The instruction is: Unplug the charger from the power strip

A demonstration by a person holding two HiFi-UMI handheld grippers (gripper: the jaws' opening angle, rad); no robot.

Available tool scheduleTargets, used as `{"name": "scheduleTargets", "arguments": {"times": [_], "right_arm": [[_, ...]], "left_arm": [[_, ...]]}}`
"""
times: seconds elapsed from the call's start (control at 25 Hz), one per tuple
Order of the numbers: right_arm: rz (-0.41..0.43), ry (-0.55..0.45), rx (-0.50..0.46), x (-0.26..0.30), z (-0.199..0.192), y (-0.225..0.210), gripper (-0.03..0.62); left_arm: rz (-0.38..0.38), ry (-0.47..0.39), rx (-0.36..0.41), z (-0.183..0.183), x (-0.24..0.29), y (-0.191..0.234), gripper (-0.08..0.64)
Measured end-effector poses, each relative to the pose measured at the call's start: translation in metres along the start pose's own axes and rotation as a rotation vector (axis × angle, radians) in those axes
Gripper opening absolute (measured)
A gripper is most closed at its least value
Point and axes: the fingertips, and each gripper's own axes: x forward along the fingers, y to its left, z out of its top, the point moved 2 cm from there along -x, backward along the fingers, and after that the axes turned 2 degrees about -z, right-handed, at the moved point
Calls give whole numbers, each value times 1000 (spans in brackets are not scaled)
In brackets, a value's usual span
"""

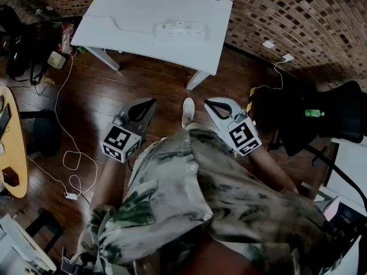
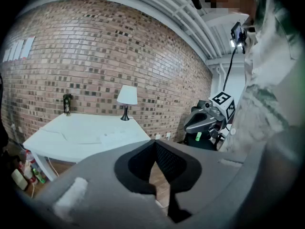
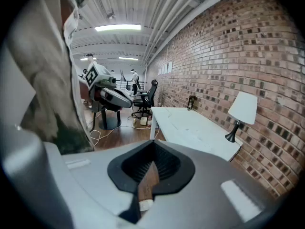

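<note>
A white power strip (image 1: 178, 31) lies on the white table (image 1: 143, 10) at the top of the head view, its white cord running left. Any charger in it is too small to make out. Both grippers hang low in front of the person, well short of the table and over the wooden floor. The left gripper (image 1: 150, 103) is shut with nothing between its jaws, its tips meeting at the left gripper (image 2: 155, 144). The right gripper (image 1: 210, 104) looks shut and empty too, tips together at the right gripper (image 3: 152, 146). The strip (image 2: 114, 136) shows faintly in the left gripper view.
A lamp (image 2: 127, 98) stands at the table's far end by the brick wall. A black office chair (image 1: 338, 116) is at the right, a wooden desk (image 1: 14, 148) at the left. White cables (image 1: 74, 165) loop on the floor. The person's shoe (image 1: 188, 112) is between the grippers.
</note>
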Motion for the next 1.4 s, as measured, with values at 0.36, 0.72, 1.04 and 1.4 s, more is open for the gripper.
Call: {"name": "scheduleTargets", "arguments": {"times": [0.36, 0.72, 1.04, 1.4], "right_arm": [[80, 135, -102, 98, -35, -153, 6], [93, 238, -54, 190, -49, -210, 6], [71, 360, -30, 261, -60, -235, 6], [24, 474, 40, 276, -77, -227, 5]], "left_arm": [[52, 16, 81, 68, 123, 80, 3], [-16, 165, 102, 59, 198, 168, 51], [-193, 305, 235, 34, 272, 229, 144], [-448, 466, 414, -16, 327, 216, 164]]}}
